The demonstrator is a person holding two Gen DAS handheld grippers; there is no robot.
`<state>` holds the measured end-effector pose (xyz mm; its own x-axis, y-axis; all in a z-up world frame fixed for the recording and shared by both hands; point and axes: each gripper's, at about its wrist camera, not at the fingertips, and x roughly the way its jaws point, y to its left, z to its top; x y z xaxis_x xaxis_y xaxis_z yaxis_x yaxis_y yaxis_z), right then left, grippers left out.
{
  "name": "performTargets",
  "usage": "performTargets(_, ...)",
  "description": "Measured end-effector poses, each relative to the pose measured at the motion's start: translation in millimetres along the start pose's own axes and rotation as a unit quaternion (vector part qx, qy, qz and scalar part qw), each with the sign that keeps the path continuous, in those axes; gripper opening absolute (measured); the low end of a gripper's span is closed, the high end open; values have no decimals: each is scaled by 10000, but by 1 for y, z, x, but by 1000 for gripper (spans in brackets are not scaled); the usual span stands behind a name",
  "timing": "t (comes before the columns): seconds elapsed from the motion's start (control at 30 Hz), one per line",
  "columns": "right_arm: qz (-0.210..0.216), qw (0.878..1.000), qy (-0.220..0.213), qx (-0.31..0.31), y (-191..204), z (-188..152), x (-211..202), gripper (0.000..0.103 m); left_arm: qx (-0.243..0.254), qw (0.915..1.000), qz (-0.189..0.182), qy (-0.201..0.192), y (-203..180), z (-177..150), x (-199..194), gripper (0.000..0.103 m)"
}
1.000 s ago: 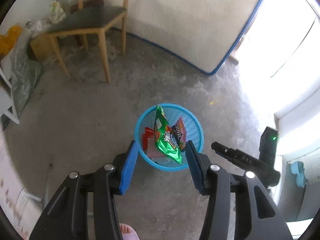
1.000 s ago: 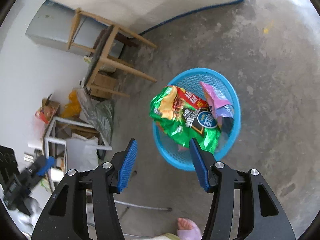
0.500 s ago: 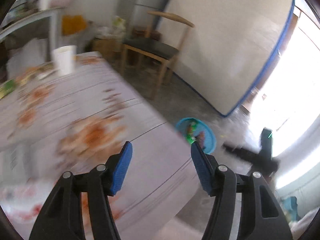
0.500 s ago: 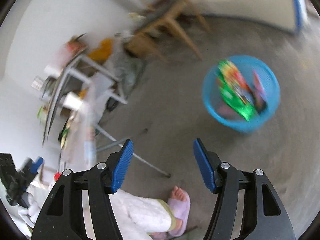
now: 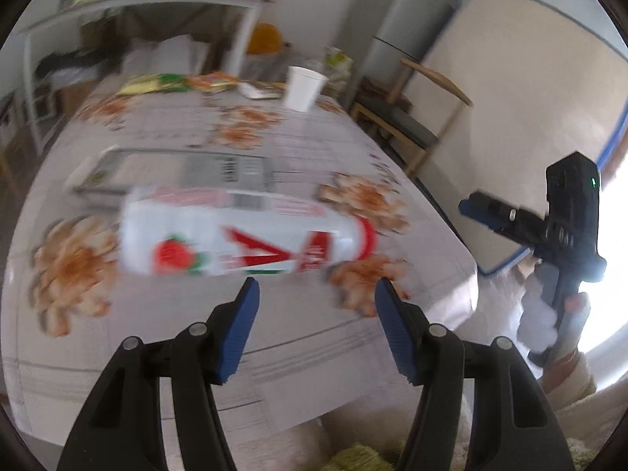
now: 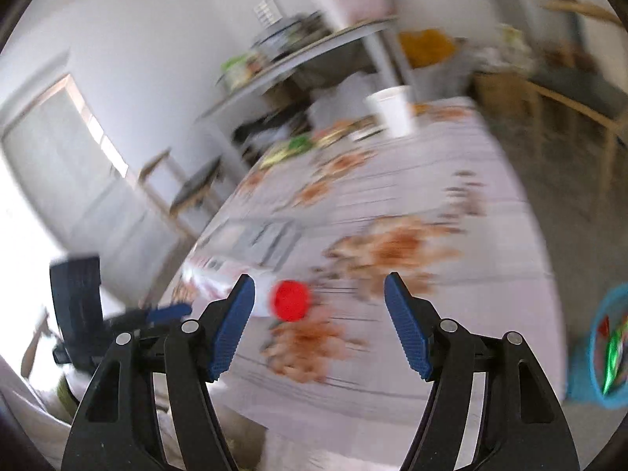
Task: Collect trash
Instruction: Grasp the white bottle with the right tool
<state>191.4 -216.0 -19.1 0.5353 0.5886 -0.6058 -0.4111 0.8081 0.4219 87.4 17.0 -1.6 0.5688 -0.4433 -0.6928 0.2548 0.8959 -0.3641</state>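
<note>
Hovering released and empty, left gripper (image 5: 314, 294) and right gripper (image 6: 318, 288) face a lying bottle (image 5: 243, 241).

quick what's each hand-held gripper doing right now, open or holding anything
Left hand-held gripper: open, empty, jaws have just been opening, above the bottle.
Right hand-held gripper: open, empty, jaws have just been opening.
</note>
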Motion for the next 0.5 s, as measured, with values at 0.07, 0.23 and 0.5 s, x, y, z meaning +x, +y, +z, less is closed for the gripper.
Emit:
performTargets(0.07,190,9988,208,-404,26,6,24,69,-223,9997,13,-53,19,-2,-7,59)
performTargets(0.23,401,9866,764,-1384,70,22,78,75,-527,9985,87,-92,45,-10,-14,59)
performTargets(0.5,504,9529,1915,-2296,105,22,159,76,-1028,9938,263,-324,81,-18,-31,59)
